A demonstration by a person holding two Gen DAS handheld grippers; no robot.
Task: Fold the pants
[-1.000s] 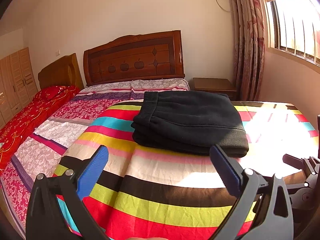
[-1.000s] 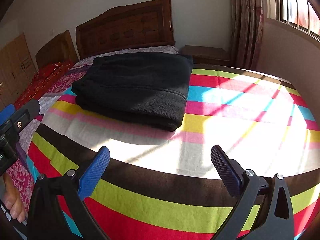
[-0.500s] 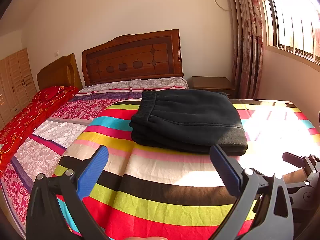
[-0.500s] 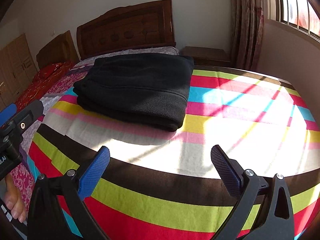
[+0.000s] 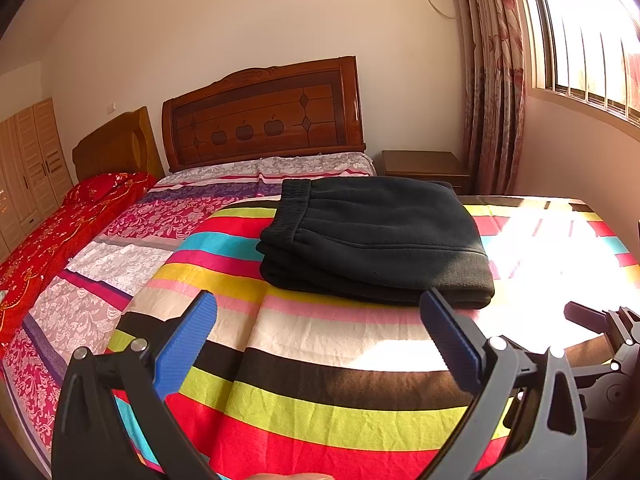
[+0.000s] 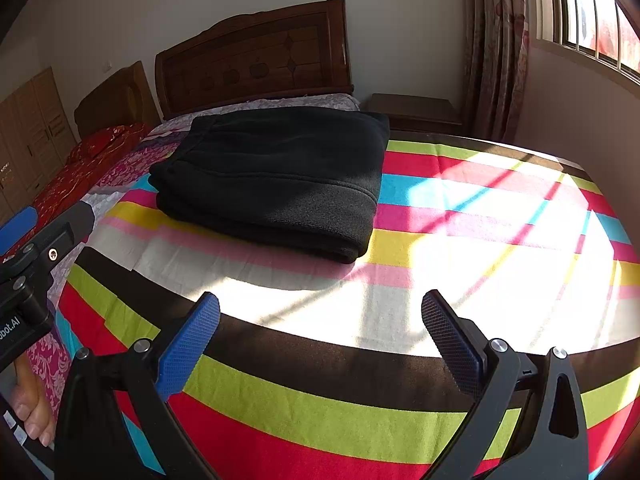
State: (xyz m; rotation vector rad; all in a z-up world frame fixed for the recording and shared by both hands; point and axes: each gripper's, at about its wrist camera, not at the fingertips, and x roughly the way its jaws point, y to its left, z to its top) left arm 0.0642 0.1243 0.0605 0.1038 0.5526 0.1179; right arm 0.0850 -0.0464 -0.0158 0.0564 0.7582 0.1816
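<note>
Two grippers hang above the near part of a striped sheet (image 5: 304, 364), each with its jaws spread wide and nothing between them. Ahead of the left gripper (image 5: 318, 338), slightly toward its right finger, lie the black pants (image 5: 372, 236), folded into a thick flat stack on the sheet; the elastic waistband faces the side of the left finger, and the rounded fold edge sits just beyond the right finger's blue pad (image 5: 448, 340). From the right gripper (image 6: 320, 334) the same pants (image 6: 276, 176) lie ahead and toward its left finger, well apart from both fingertips. Strong sunlight falls on the sheet ahead of the right gripper and off to its right side. At the left edge of the right wrist view, the left gripper's black body shows with a blue-tipped finger (image 6: 18, 226), and below it part of a hand (image 6: 32, 408) gripping the handle. At the right edge of the left wrist view, part of the right gripper's black frame is visible. Far beyond the pants stands a carved wooden headboard (image 5: 264, 116), with a bedside cabinet (image 5: 424, 164) and a curtain (image 5: 492, 80) toward the right side.
</note>
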